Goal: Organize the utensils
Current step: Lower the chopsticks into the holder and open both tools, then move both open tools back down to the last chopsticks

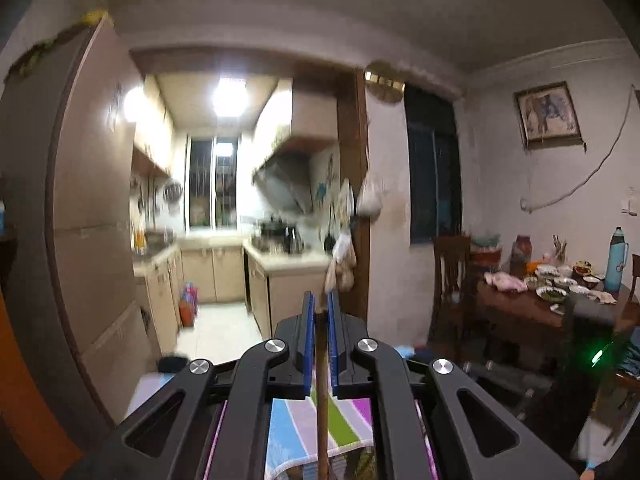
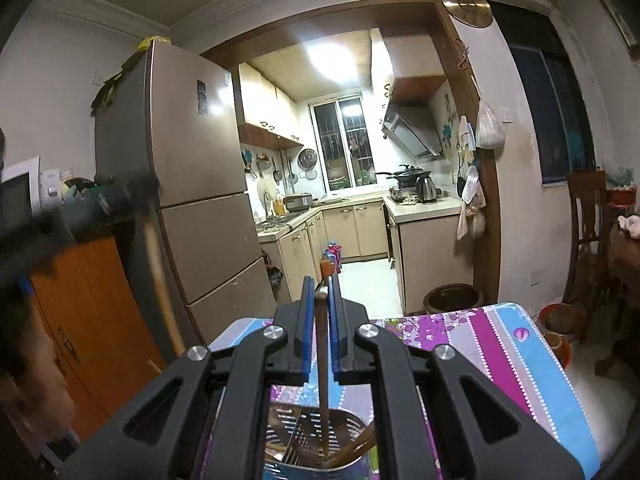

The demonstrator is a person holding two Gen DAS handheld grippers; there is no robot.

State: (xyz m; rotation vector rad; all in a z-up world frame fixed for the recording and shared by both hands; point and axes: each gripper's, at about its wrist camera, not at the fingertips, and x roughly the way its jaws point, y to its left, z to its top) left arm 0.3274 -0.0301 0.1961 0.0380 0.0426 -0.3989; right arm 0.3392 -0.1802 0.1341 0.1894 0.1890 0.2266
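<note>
Wooden chopstick [image 2: 322,360] stands clenched between the blue pads of the right hand-held gripper [image 2: 320,292], its lower end down inside the perforated metal utensil holder [image 2: 352,428] that sits on the striped cloth of the desk [image 2: 500,344], among other sticks. The left hand-held gripper [image 1: 319,304] is likewise clenched on a second chopstick [image 1: 322,408], which hangs over the cloth, away from the holder. The risk, as I judge it, is the right stick jamming against those already in the holder and tipping it, or slipping out crooked if let go before it settles. The left view is blurred, so its aim is uncertain.
</note>
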